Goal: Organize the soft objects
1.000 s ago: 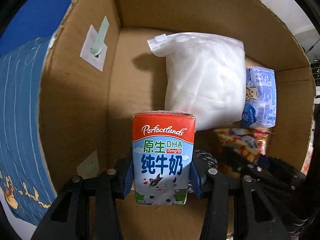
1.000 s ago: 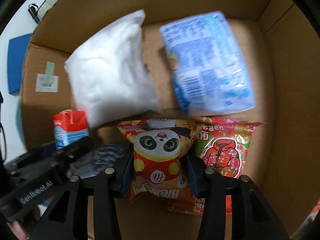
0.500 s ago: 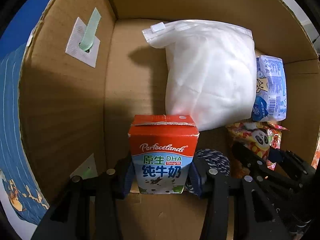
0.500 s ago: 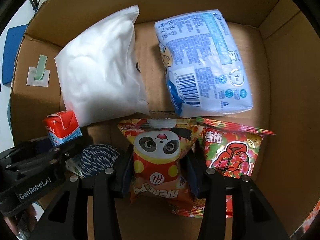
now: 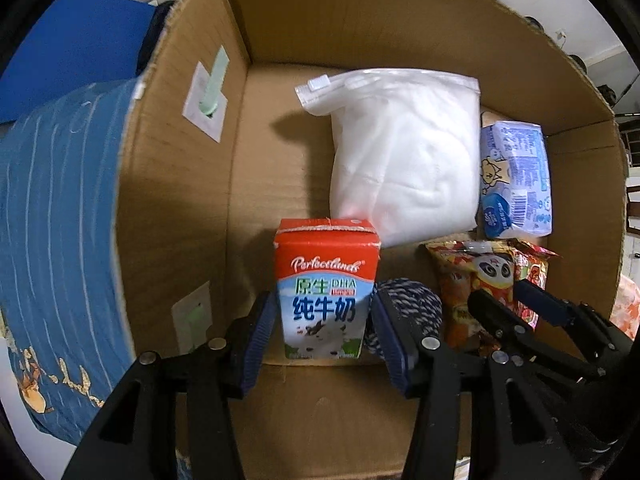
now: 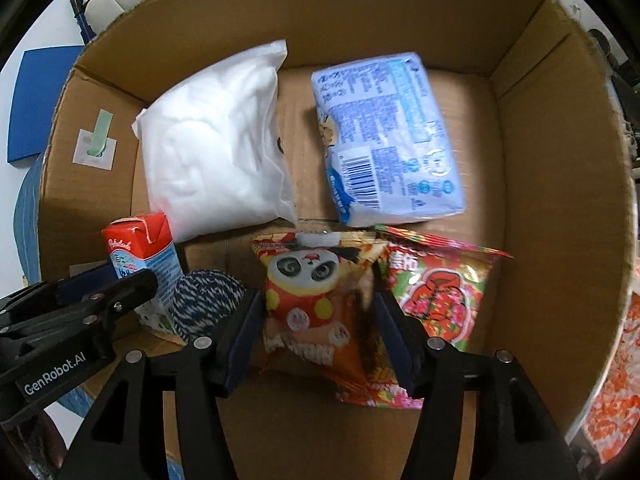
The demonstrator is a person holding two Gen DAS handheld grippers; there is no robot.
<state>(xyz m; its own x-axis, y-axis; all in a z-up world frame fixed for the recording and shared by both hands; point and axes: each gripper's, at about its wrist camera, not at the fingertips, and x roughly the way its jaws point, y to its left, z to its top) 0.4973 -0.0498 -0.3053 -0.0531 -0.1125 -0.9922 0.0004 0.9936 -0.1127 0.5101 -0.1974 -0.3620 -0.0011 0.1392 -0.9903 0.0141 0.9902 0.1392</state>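
Both grippers are inside a cardboard box [image 5: 192, 184]. A red and blue milk carton [image 5: 326, 292] stands upright on the box floor between the fingers of my left gripper [image 5: 325, 332], whose jaws stand slightly apart from it. My right gripper [image 6: 318, 328] has opened around a panda snack bag [image 6: 312, 300] that lies on the floor. A blue-white yarn ball [image 5: 408, 308] sits between carton and snack bag; it also shows in the right wrist view [image 6: 204, 300]. The carton also shows in the right wrist view [image 6: 140, 252].
A white zip bag [image 5: 400, 160], a blue tissue pack [image 6: 388, 140] and a red snack bag [image 6: 436, 288] lie on the box floor. The box walls [image 6: 560, 160] rise on all sides. A blue patterned cloth [image 5: 52, 240] lies outside the left wall.
The left gripper lowered the milk carton onto the box floor and opened. The right gripper's jaws spread away from the panda snack bag. Both cameras pulled back slightly.
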